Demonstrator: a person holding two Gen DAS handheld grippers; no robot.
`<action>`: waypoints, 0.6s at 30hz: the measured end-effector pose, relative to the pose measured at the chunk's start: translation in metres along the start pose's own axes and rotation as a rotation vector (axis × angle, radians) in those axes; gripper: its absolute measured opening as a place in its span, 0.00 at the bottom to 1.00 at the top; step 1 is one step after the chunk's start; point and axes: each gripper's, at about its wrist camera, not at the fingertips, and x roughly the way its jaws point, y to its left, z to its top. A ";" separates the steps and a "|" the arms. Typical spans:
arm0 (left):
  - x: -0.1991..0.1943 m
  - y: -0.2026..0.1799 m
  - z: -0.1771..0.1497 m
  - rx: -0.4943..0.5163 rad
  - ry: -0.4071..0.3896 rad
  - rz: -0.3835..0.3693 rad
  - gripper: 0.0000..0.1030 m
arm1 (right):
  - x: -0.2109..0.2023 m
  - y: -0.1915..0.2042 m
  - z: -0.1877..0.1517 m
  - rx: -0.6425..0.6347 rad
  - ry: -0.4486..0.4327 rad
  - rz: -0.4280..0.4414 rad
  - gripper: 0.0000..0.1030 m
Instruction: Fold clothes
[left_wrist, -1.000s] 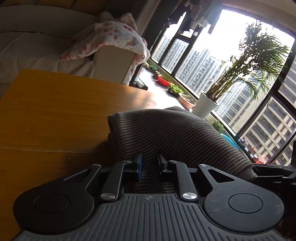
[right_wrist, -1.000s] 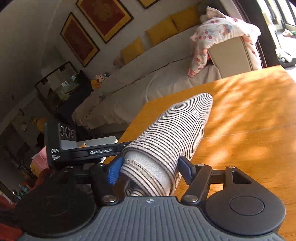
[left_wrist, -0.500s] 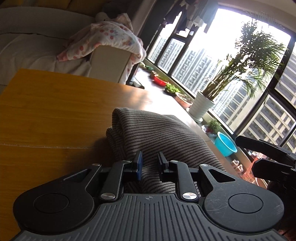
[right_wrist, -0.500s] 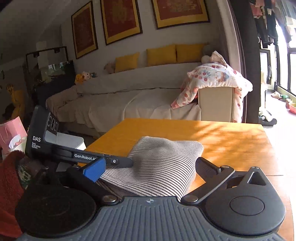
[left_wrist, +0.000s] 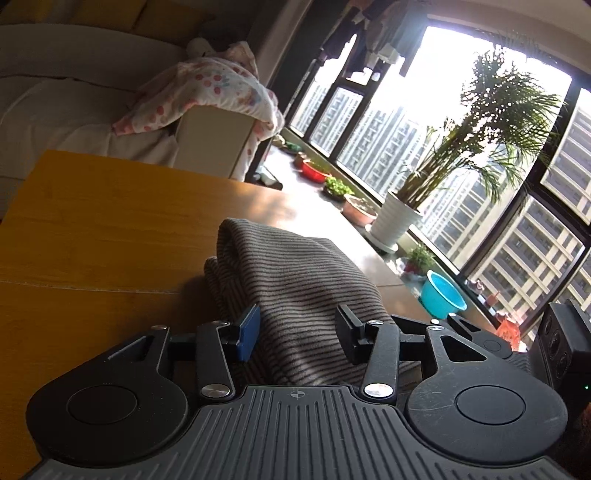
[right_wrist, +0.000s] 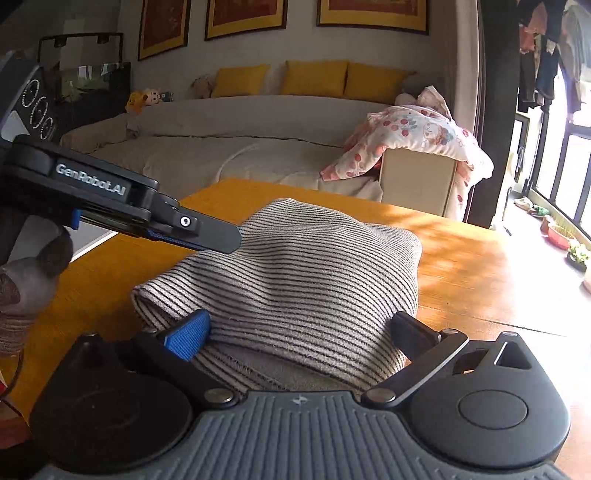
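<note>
A folded grey garment with thin dark stripes (right_wrist: 306, 269) lies in a thick bundle on the orange wooden table (right_wrist: 480, 266). In the left wrist view the same garment (left_wrist: 295, 291) looks dark and backlit. My left gripper (left_wrist: 299, 326) is open, its fingers spread on either side of the garment's near edge. It also shows in the right wrist view (right_wrist: 207, 232), coming in from the left over the garment's far-left corner. My right gripper (right_wrist: 299, 332) is open wide, its fingers astride the near folded edge.
A beige sofa (right_wrist: 229, 144) with yellow cushions and a floral blanket (right_wrist: 413, 136) stands behind the table. Large windows, a potted palm (left_wrist: 402, 218), small plant pots and a blue basin (left_wrist: 441, 295) lie beyond the table's right edge.
Both grippers have opened and let go of the garment. It was held up rolled a second ago and now rests folded flat on the table.
</note>
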 end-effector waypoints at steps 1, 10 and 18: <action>-0.002 -0.002 -0.004 0.014 0.013 0.014 0.50 | -0.001 0.000 -0.002 0.000 -0.006 0.001 1.00; 0.003 0.008 -0.026 0.005 0.058 0.066 0.51 | -0.024 -0.020 -0.011 0.069 -0.051 0.079 1.00; 0.004 0.010 -0.028 0.015 0.059 0.062 0.54 | 0.012 -0.096 0.042 0.391 0.036 0.243 1.00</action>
